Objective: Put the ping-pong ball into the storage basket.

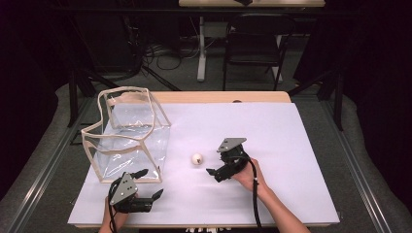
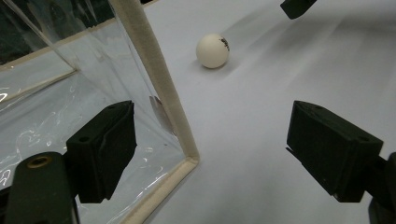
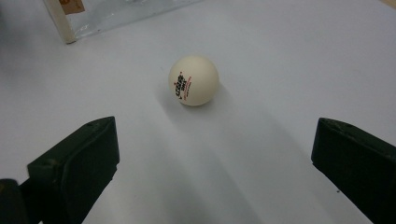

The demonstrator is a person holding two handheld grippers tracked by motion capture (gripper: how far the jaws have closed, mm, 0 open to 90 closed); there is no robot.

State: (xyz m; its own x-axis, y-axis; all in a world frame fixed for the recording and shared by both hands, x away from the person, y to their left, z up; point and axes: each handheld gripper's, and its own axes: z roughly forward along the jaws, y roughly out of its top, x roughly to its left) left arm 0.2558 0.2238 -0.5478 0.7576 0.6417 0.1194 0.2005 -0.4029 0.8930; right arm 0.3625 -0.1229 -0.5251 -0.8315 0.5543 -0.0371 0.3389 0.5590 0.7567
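A white ball (image 1: 197,158) lies near the middle of the table (image 1: 272,131), a little toward its front edge; being round, it has no long axis. Its printed mark, red and black with small stars, faces the right gripper (image 3: 212,154); the lettering is too small to read. That gripper's jaws stand wide, the ball just ahead of them, untouched. The clear bag (image 1: 128,138) with cream edging stands open-topped at the table's left edge, apparently empty. The left gripper (image 2: 210,149) is spread wide at the bag's near corner.
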